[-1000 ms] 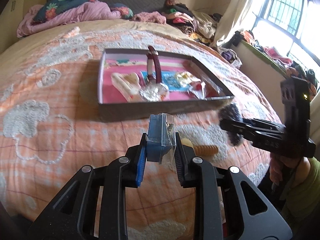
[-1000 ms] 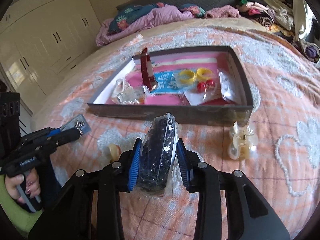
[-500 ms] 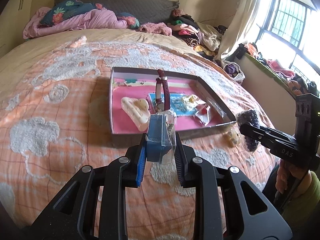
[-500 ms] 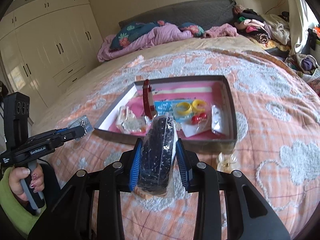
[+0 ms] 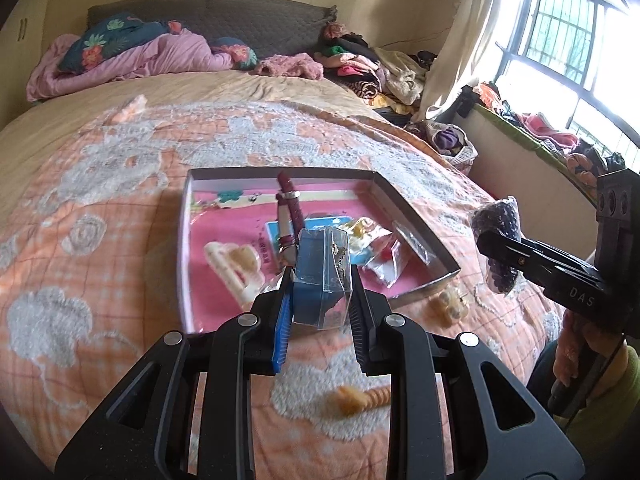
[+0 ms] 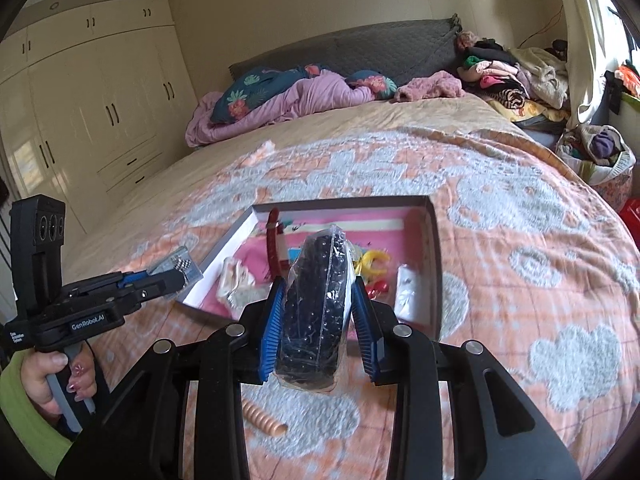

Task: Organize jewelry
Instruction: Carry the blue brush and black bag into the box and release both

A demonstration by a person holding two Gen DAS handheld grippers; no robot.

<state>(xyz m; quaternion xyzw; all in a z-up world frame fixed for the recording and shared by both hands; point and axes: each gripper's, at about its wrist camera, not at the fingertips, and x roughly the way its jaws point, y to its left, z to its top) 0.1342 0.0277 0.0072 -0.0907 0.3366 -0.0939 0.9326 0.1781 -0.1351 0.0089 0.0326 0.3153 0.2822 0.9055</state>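
My left gripper is shut on a small clear packet with a blue card, held above the bed in front of the pink-lined tray. My right gripper is shut on a clear bag of black beads, also held up in front of the tray. The bead bag shows in the left wrist view, the blue packet in the right wrist view. The tray holds a maroon watch strap, a cream hair claw, yellow rings and small packets.
An orange spiral hair tie lies on the orange blanket near me, also in the right wrist view. A small packet with a yellowish piece lies by the tray's right corner. Pillows and clothes are piled at the bed's far end.
Both grippers have risen and drawn back from the tray, each still holding its packet. The tray now looks smaller and lower in both views.
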